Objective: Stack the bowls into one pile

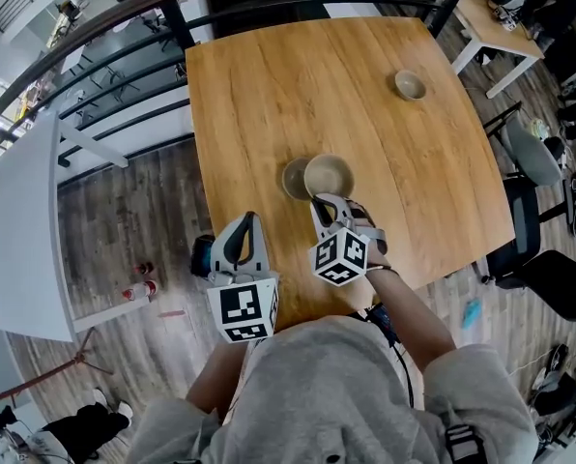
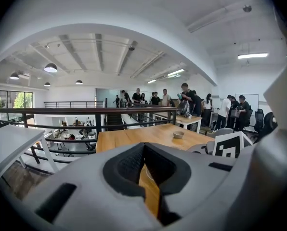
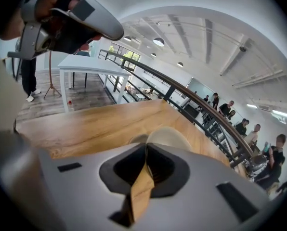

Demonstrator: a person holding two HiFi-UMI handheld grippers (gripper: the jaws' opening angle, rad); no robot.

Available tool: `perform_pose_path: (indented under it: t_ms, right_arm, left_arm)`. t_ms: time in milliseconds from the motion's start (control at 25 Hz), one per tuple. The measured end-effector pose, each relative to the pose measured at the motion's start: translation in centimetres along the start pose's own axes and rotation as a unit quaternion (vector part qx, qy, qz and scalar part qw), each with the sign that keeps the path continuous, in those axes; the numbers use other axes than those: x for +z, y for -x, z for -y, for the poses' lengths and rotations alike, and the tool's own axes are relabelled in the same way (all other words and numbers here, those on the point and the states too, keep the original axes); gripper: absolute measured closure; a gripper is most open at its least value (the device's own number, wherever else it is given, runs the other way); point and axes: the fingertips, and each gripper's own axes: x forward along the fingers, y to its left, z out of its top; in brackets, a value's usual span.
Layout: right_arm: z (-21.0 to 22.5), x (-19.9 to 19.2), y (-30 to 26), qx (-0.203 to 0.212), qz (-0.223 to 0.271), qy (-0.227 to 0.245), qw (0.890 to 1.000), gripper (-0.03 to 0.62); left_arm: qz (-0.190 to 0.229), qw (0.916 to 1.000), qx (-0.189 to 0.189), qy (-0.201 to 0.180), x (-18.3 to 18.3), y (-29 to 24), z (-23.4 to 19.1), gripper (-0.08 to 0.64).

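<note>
Right gripper (image 1: 320, 201) is sitting nearly closed. As far as I can tell it's pinching the near rim of the beige bowl (image 1: 329, 174), though the actual contact is tucked behind the jaw tips. That bowl is overlapping a darker bowl (image 1: 292, 179) mid-table, so I'm guessing it's going in to nest. Tip: hold it level, centre it over the darker one, and lower it right in before letting go. Left gripper (image 1: 248, 220) is hanging closed and empty by the table's (image 1: 269, 85) near edge. A third small bowl (image 1: 410, 84) is sitting well apart near the far corner.

Left gripper (image 1: 247, 220), right gripper (image 1: 322, 201) (jaws closed)
</note>
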Motion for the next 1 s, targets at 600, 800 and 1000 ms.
perform_pose_path:
  t_ms: [600,800,1000]
  right_arm:
    - [-3.7,-1.3,-7.5,0.042,-0.028,0.015,0.999,0.558]
    - [-4.6,-1.9,-8.3,0.054,-0.037,0.013,0.998,0.557]
    - [-4.6,-1.7,-8.7,0.061,-0.039,0.005,0.997,0.557]
  left_arm:
    - [-0.023,0.9997,-0.002,0.0,-1.8,-1.0,-2.0,0.546]
    - [-0.026,0.9996,-0.005,0.0,-2.0,-1.4,-2.0,0.546]
    - [-0.029,0.9996,0.001,0.004,-1.8,-1.4,-2.5,0.546]
